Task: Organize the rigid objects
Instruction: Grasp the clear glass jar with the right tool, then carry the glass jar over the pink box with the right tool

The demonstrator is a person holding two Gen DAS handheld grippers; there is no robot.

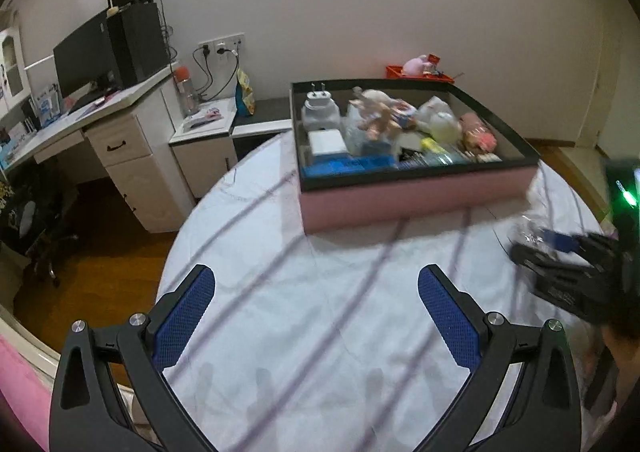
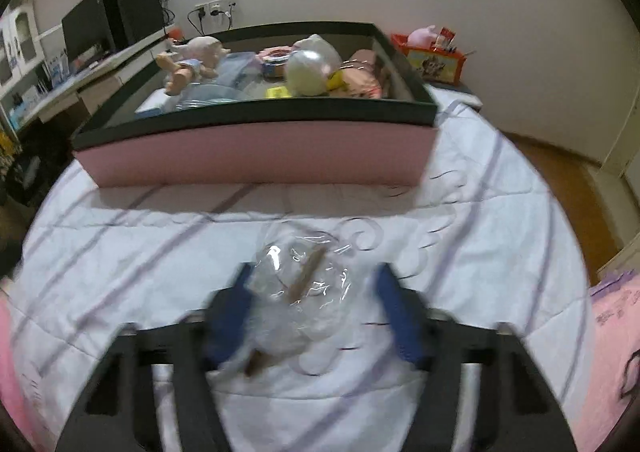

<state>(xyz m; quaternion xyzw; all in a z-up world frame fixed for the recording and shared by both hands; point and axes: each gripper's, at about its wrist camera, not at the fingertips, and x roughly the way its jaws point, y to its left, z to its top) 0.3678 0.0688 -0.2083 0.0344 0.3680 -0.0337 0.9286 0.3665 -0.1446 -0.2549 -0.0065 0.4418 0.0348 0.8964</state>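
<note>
Both tongs point(image 1: 316, 312) point(image 2: 314, 308) spread wide.

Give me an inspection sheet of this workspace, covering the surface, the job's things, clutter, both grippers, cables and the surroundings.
Surface: round table under a white cloth with purple stripes.
Job's things: pink box with black rim, full of toys, a white plug adapter and small items; clear plastic packet with brown sticks lying on the cloth.
Clutter: red basket with a pink plush behind the box.
Grippers: left gripper open, nothing between its fingers; right gripper open, fingers either side of the packet, blurred.
Cables: black leads at the wall socket.
Surroundings: white desk with a monitor, wood floor.
</note>
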